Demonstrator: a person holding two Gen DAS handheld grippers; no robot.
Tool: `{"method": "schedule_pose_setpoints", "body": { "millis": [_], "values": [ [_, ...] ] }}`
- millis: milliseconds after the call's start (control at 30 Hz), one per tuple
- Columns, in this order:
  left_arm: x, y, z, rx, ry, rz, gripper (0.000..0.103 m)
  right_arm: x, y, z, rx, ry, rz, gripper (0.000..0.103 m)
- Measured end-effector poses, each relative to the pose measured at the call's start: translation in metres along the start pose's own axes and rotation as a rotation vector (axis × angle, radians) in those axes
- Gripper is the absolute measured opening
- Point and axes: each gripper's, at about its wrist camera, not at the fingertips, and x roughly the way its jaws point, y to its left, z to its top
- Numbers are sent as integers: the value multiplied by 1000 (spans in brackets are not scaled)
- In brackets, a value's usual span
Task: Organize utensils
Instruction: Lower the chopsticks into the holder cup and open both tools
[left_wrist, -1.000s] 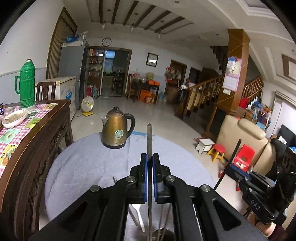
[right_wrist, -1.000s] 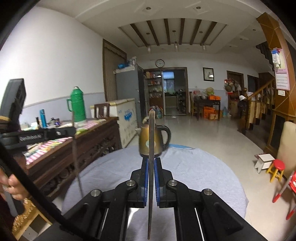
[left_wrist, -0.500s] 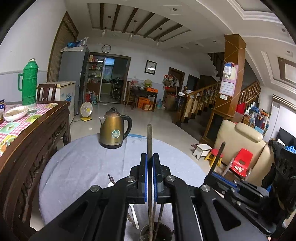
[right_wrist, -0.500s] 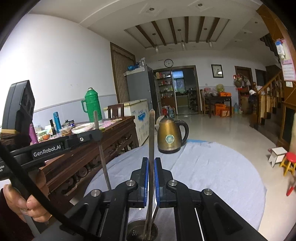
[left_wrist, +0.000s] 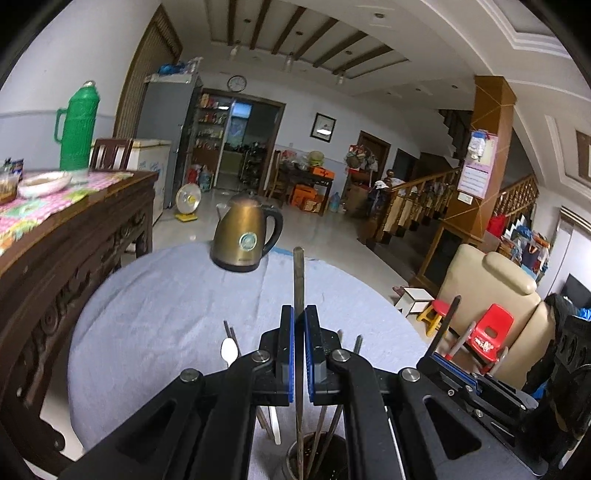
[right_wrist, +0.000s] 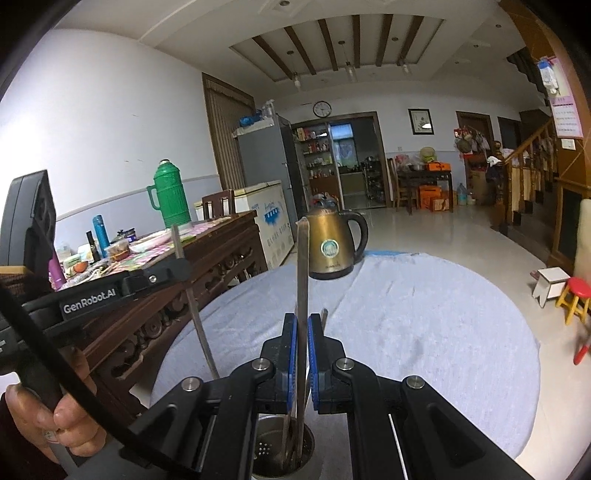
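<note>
Upright metal utensils (left_wrist: 298, 280) above holder (right_wrist: 284, 448)

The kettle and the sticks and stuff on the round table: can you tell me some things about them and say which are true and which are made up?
1. The kettle stands upright on the grey cloth. True.
2. The left gripper is open and empty. False: its fingers are shut on a thin metal utensil that stands upright.
3. The right gripper grips a metal utensil too. True.
4. The metal holder below the grippers is empty. False: utensils already stand in it.
5. The green thermos sits on the round table. False: it is on the wooden side table.
6. A white spoon lies on the cloth. True.
</note>
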Motion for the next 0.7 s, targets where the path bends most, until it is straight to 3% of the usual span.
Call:
{"method": "schedule_pose_setpoints", "body": {
  "millis": [700],
  "values": [
    [18,19,-43,-46,102,26,6,15,-15,-29,61,74,-15,6]
  ]
}}
